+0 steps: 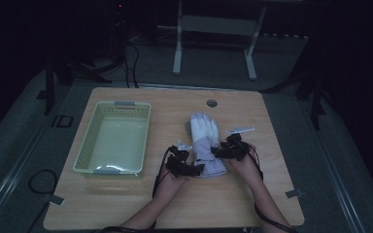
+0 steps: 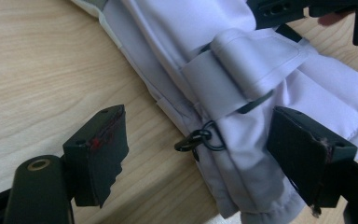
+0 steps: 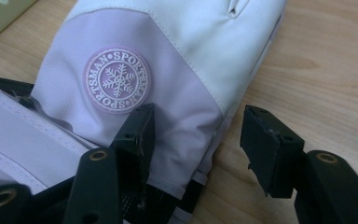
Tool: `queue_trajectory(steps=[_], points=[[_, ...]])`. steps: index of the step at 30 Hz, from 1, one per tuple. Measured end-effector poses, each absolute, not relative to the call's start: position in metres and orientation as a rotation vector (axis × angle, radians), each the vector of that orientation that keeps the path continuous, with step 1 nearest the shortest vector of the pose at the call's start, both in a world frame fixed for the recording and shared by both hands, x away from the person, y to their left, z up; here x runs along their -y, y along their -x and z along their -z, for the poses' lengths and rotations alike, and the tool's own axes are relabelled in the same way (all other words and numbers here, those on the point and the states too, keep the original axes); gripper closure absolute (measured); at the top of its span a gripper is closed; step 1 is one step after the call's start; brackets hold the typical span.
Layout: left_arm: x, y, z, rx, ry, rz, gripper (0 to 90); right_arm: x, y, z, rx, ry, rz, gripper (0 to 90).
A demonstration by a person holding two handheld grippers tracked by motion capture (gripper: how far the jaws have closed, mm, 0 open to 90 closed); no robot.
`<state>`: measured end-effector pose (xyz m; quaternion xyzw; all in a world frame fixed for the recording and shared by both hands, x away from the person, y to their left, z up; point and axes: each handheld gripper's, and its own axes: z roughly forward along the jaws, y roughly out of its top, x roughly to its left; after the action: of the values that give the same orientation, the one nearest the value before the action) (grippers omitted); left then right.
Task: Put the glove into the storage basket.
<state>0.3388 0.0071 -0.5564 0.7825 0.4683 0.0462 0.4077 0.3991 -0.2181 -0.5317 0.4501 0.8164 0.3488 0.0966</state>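
One pale green basket [image 1: 112,138] sits left of the glove [image 1: 205,143].

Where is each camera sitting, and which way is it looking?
High view: sits above the person's side, looks forward and down at the table, green basket and glove; both forearms and claws show.
Left gripper view: rides the left claw, looks along its black jaws at the glove's cuff and strap.
Right gripper view: rides the right claw, looks at the glove's snowflake badge.
All views share the glove and the wooden table.
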Motion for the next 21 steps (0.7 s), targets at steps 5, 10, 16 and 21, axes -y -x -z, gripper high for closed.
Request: queue_trajectory(steps=[5, 10, 16, 21], points=[[-0.007, -0.342, 0.56, -1.155, -1.973, -0.057, 27.3, 0.224, -0.405, 0.538, -2.441, -1.451, -1.075, 44.9], [-0.008, -0.345, 0.562, -1.118, -1.968, 0.012, 39.9, 0.231, -0.41, 0.545, -2.47, -1.559, -1.159, 48.6], [-0.011, -0.348, 0.563, -1.074, -1.962, 0.049, 50.4, 0.236, -0.412, 0.55, -2.492, -1.602, -1.281, 66.9], [-0.01, -0.346, 0.557, -1.074, -1.978, 0.048, 69.4, 0.229, -0.405, 0.543, -2.466, -1.528, -1.2, 78.6]])
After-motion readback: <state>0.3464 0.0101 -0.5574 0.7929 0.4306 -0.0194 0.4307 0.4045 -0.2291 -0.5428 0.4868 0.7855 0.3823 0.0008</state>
